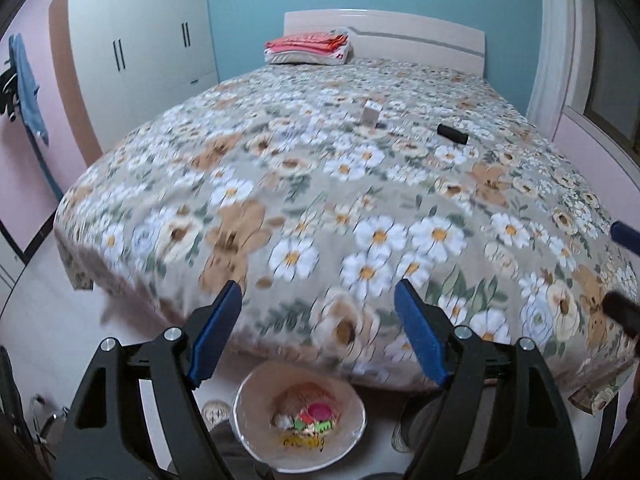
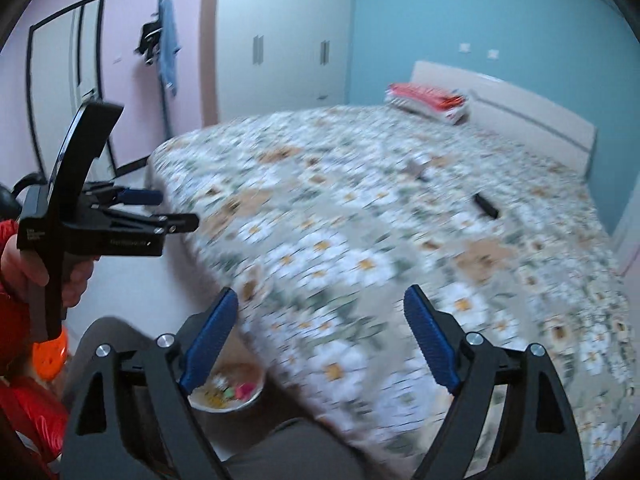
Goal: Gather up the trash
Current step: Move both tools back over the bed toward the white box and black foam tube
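Bed [image 1: 360, 200]: floral cover, fills both views.
Bin [image 1: 300, 412]: on floor at bed's foot, coloured scraps inside.
Left gripper [image 1: 318, 292]: jaws apart, empty.
Right gripper [image 2: 320, 300]: jaws apart, empty.
Black object [image 1: 452, 134]: on cover.
Small box [image 1: 371, 114]: upright, mid-bed.

On the bed [image 1: 320, 184]: small box [image 1: 371, 113] upright near the middle, dark cylinder [image 1: 452, 134] lying to its right, well apart; folded bedding [image 1: 307, 50] stacked against the headboard [image 1: 420, 40]. Below the bed's near edge, on the floor: bin [image 1: 256, 440] with scraps inside. Left of the bed: wardrobe [image 1: 136, 48].
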Demonstrator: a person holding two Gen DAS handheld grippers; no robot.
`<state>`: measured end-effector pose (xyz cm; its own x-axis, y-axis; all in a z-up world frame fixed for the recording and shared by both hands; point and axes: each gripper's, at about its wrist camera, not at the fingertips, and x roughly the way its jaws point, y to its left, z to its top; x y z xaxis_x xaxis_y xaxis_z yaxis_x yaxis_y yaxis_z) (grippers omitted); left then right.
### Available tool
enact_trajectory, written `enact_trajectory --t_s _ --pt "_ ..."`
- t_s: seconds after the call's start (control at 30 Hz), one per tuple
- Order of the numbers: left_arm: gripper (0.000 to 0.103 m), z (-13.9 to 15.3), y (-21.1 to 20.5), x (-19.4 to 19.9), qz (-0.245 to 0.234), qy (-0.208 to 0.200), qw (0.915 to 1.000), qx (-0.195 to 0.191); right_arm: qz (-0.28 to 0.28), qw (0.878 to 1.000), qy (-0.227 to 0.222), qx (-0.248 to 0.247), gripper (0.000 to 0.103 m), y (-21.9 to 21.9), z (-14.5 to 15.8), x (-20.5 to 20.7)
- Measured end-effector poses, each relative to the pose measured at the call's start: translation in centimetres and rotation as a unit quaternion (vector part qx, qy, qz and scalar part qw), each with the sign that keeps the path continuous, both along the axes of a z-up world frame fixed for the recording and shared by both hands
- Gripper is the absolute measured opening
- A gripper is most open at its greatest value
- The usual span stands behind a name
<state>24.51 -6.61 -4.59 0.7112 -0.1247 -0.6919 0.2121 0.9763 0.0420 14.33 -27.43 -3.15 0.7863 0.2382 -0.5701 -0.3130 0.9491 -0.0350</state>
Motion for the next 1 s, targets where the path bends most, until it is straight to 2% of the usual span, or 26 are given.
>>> enact_trajectory --t_s 0.3,0.53,0.77,1.0 --pt "0.077 2.8 -4.7 5.2 -0.037 -0.020 0.9991 -0.003 -0.057 0.998 -0.026 0.006 0.088 -6.4 3.1 3.5" --pt "0.077 3.9 -7.4 9.5 -0.046 -0.029 0.9985 -0.003 -0.078 0.997 -0.028 0.010 0.088 -9.7 3.7 6.3" --pt "0.077 3.1 -10.5 14.5 -0.053 -0.030 0.9981 0.012 -0.098 0.995 -0.027 0.006 0.088 -12.1 3.2 10.4" --pt "0.077 1.1 -13.3 20.3 -0.057 -0.010 0.9983 -0.009 -0.120 0.993 -0.016 0.016 0.088 -14.7 2.0 15.1"
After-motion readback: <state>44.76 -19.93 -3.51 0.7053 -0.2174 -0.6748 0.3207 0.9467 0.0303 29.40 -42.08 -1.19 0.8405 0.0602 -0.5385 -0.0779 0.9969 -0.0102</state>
